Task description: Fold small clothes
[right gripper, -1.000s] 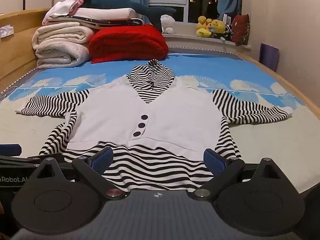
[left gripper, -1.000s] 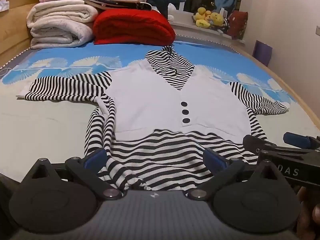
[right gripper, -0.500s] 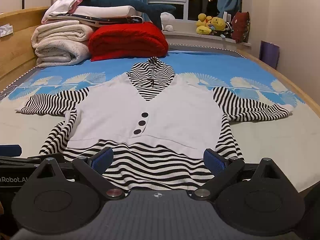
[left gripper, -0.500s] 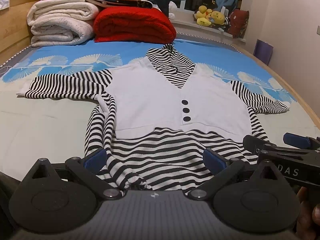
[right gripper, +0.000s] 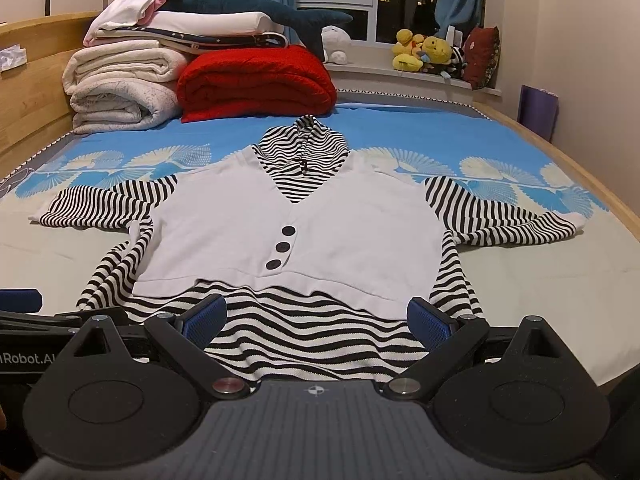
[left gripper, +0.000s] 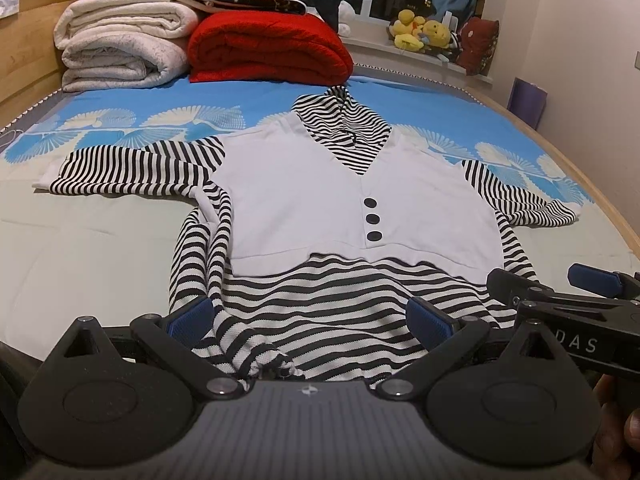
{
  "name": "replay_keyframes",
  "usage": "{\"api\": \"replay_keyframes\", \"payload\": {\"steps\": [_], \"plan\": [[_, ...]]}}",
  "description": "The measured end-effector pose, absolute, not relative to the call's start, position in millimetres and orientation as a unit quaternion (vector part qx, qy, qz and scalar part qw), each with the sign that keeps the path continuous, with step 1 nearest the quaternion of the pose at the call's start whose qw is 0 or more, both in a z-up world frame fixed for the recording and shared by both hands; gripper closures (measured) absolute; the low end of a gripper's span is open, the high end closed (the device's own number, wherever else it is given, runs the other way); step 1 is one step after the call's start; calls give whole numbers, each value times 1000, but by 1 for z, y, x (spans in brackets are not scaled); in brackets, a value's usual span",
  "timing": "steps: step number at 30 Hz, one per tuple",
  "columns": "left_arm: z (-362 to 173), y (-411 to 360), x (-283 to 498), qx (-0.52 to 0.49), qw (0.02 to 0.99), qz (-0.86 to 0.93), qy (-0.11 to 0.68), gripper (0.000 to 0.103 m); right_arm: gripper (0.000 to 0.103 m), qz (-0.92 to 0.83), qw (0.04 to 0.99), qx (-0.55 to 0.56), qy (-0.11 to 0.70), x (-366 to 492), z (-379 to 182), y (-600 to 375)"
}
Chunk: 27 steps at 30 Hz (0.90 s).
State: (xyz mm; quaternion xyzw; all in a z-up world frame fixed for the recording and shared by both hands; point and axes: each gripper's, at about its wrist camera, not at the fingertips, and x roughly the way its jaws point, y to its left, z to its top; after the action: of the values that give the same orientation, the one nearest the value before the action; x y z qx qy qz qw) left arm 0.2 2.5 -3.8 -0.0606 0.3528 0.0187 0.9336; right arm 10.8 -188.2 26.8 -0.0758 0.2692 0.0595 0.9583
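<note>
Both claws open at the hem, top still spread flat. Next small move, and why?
Probably lower the left claw onto the bunched hem corner and tug it flat before folding. The striped top lies spread with sleeves out, but that near corner is rucked up, while the hem by the right claw looks smooth.

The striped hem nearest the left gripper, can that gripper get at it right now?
Probably yes. The left gripper is open, the top's striped hem lies on the bed between its fingers, and nothing covers it.

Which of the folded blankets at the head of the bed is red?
The red blanket, right of the cream blankets; it lies directly on the bed.
</note>
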Motion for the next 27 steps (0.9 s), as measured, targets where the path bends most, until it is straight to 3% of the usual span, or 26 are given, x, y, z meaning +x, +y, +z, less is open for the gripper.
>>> {"api": "replay_keyframes", "payload": {"steps": [27], "plan": [[-8, 2, -2, -78, 936, 12, 343, 1, 6, 59, 958, -75, 272, 12, 22, -190]]}}
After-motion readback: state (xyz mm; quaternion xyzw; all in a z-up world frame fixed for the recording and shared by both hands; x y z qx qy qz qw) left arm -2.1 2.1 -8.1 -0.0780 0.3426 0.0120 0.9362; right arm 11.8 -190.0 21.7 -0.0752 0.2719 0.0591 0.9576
